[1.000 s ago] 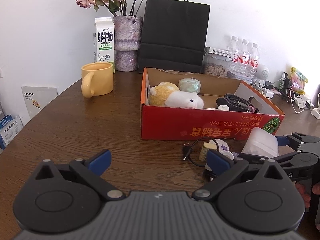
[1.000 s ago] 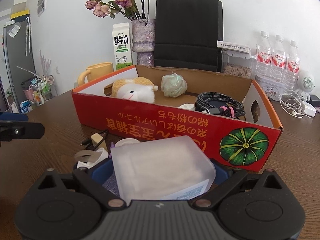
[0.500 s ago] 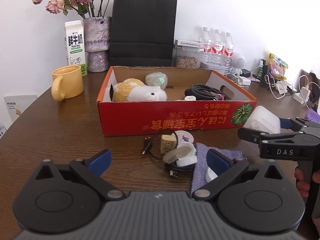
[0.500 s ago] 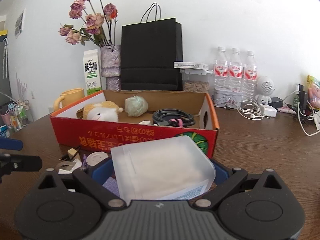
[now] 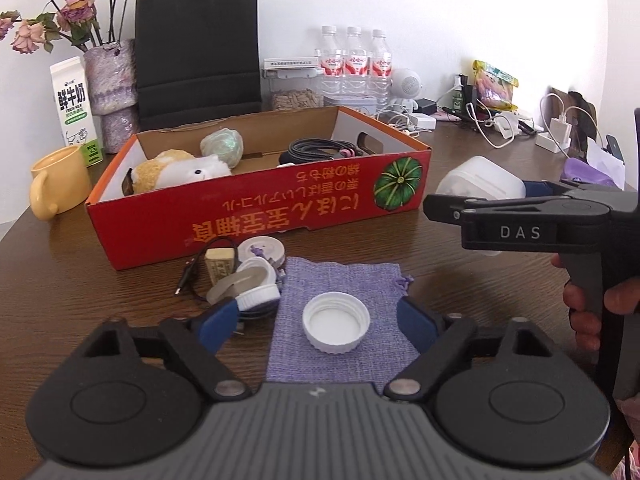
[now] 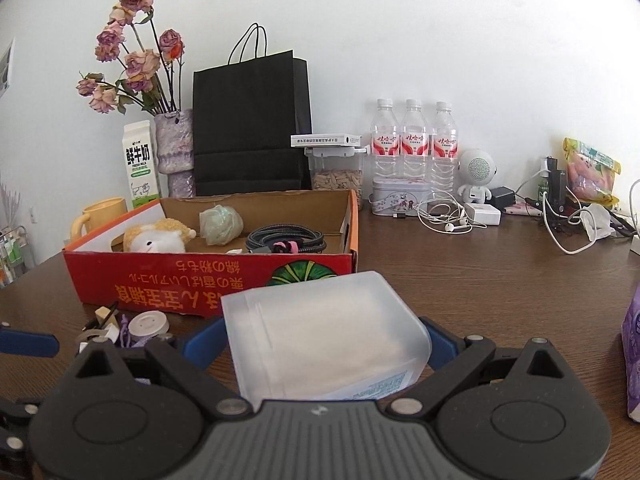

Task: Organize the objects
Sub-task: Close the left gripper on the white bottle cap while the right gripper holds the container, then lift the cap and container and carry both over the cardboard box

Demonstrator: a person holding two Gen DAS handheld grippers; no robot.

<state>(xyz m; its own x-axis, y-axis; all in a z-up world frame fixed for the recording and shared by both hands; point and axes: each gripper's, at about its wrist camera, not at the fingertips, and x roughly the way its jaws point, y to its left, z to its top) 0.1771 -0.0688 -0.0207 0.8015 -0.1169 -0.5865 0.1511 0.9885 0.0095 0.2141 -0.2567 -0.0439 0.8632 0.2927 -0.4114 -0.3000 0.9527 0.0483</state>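
Note:
A white screw cap [image 5: 336, 321] lies open side up on a purple cloth pouch [image 5: 340, 280]. My left gripper [image 5: 318, 320] straddles the cap, its jaws closing, the blue pads still apart from it. My right gripper [image 6: 320, 340] is shut on a frosted white plastic container [image 6: 320, 340], held above the table right of the red cardboard box [image 5: 260, 208]; the same container [image 5: 480, 184] shows in the left wrist view. The box holds a plush toy [image 5: 176, 170], a green bundle [image 5: 222, 146] and a coiled black cable [image 5: 320, 148].
Small lids, a wooden block and a thin black cable [image 5: 240, 272] lie left of the pouch. A yellow mug [image 5: 60, 188], milk carton [image 5: 74, 108], vase, black paper bag [image 5: 198, 44] and water bottles [image 5: 354, 64] line the back. Chargers and cords [image 6: 560, 216] clutter the right.
My left gripper swung right from bare table to over the pouch and cap, and its jaws narrowed. The right gripper carried the container rightward, away from the box front.

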